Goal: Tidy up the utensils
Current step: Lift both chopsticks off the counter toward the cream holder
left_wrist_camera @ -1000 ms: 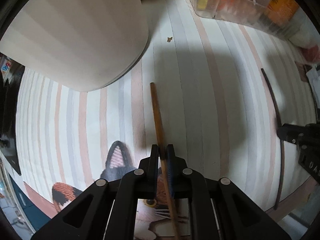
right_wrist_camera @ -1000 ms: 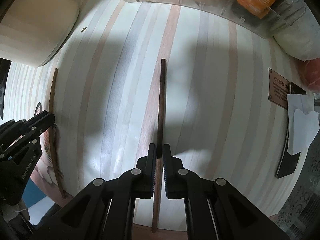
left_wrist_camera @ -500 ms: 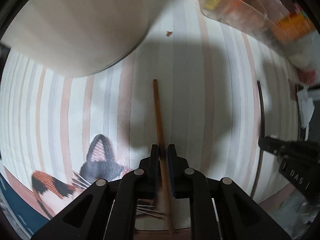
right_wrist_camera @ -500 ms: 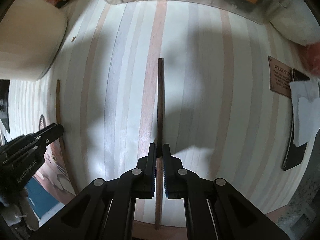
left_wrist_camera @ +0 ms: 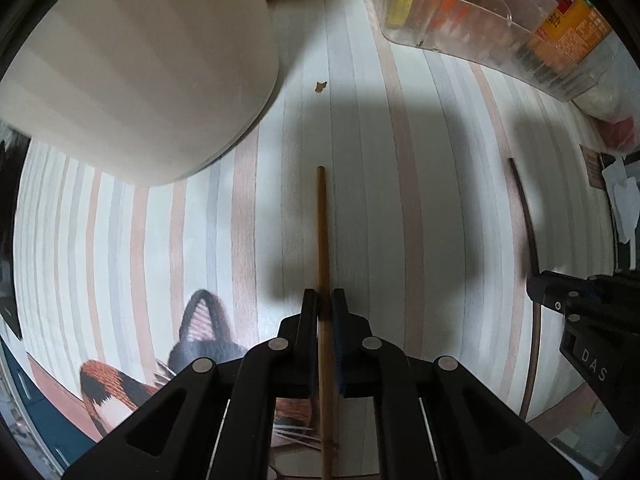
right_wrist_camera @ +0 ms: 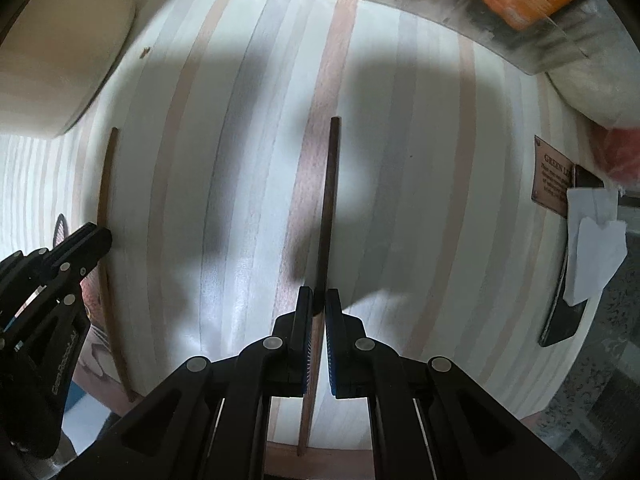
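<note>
My left gripper is shut on a light brown wooden chopstick that points forward over the striped tablecloth. My right gripper is shut on a dark brown chopstick, also pointing forward. In the left wrist view the dark chopstick and right gripper show at the right. In the right wrist view the light chopstick and left gripper show at the left. Both sticks lie roughly parallel.
A large cream round container stands at the far left. A clear plastic bin with packets stands at the back. A cat picture lies near the front edge. A phone and white paper lie at the right.
Both grippers stay shut on their chopsticks. The views have shifted forward and back slightly; the left chopstick now points straighter ahead.
</note>
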The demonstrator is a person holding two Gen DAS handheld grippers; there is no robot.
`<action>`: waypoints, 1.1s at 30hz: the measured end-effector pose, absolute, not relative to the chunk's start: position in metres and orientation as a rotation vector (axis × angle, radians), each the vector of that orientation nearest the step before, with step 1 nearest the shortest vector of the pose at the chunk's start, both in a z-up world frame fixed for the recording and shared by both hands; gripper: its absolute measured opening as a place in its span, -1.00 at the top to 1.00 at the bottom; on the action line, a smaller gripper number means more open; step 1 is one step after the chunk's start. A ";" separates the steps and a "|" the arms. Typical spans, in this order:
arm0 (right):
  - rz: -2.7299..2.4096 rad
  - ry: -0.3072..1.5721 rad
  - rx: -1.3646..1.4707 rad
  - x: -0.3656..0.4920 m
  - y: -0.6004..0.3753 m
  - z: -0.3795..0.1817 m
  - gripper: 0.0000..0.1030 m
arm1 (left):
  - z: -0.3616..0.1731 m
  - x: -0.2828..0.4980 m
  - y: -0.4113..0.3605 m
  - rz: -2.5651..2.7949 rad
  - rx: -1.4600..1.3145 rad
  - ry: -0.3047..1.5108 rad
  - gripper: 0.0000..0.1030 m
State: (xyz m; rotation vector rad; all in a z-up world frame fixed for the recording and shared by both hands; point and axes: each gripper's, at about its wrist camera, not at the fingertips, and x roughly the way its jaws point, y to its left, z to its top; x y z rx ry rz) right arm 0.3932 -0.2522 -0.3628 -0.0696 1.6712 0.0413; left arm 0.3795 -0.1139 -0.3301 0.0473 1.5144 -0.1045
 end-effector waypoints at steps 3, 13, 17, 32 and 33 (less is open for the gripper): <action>0.038 1.629 -0.034 0.382 -0.267 -0.359 0.89 | -0.318 0.360 -0.105 -0.112 0.040 1.485 0.92; 0.085 1.438 0.106 0.337 -0.306 -0.299 0.89 | -0.261 0.333 -0.100 -0.164 0.007 1.346 0.93; 0.101 1.376 0.131 0.320 -0.316 -0.276 0.89 | -0.236 0.326 -0.094 -0.180 -0.003 1.285 0.93; 0.122 1.180 0.180 0.321 -0.291 -0.219 0.89 | -0.161 0.341 -0.087 -0.205 -0.047 1.105 0.93; 0.123 1.169 0.181 0.327 -0.289 -0.219 0.89 | -0.154 0.342 -0.086 -0.208 -0.056 1.093 0.93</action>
